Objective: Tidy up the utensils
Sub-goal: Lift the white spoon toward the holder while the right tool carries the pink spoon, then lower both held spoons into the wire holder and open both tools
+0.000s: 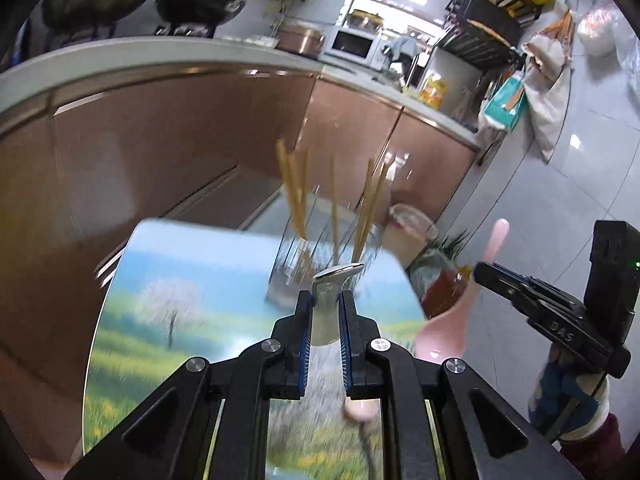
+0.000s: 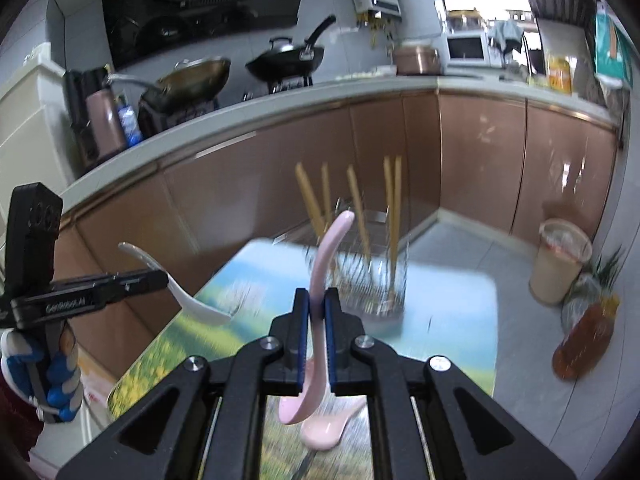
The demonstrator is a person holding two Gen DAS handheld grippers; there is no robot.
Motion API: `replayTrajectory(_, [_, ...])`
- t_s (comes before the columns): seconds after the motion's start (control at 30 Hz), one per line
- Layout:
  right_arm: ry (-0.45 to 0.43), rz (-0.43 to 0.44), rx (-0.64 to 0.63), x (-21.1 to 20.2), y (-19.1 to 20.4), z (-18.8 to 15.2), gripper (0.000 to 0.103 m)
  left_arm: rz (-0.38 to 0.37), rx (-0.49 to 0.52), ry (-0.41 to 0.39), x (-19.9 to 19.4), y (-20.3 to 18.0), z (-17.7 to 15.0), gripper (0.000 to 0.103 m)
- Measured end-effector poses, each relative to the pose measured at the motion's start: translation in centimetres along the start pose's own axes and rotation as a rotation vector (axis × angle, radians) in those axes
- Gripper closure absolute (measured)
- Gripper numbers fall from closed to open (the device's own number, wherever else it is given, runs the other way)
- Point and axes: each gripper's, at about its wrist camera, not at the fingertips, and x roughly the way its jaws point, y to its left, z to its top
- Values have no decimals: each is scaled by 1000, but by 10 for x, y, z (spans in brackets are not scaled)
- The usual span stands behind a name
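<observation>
My left gripper [image 1: 325,300] is shut on a white ceramic spoon [image 1: 326,308] and holds it above the picture-printed table [image 1: 180,280]; the same spoon shows in the right wrist view [image 2: 180,284]. My right gripper [image 2: 316,300] is shut on a pink ceramic spoon [image 2: 324,264], handle up, bowl low; it also shows in the left wrist view [image 1: 444,332]. A clear glass holder [image 2: 372,280] with several wooden chopsticks [image 2: 390,208] stands on the table just beyond both grippers. A second pink spoon [image 2: 324,428] lies on the table under my right gripper.
Brown kitchen cabinets [image 2: 400,148] with a white countertop run behind the table. A lidded bin [image 2: 560,264], a bottle of amber liquid [image 2: 584,340] and a bag of greens [image 2: 592,280] stand on the tiled floor to the right. Woks sit on the stove.
</observation>
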Motion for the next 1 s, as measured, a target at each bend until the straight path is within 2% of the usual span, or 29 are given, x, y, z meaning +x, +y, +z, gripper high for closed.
replayTrajectory(0.23, [-80,-66,-33,50,-19,58,96,11,37,-35,60,-18,55,90])
replayTrajectory(0.4, [-109,-154,-103,89,-30,68,96,64,63,0,121,-18,66,90])
replayTrajectory(0.53, [-99,-191,-158,123,-33,60,96,87,59,40,157,-10,57,90])
replayTrajectory(0.67, [-63,-204,-211,150,-32,38,96,97,60,63,174,-5,45,90])
replayTrajectory(0.9, [-14,-187,-219,169,-36,6,96,88,20,100,191,5,37,91])
replayTrajectory(0.97, [-16,-181,-229,169,-35,2,96,87,13,107,194,8,35,93])
replayTrajectory(1.0, [-16,-182,-233,169,-35,2,96,81,8,116,195,9,34,98])
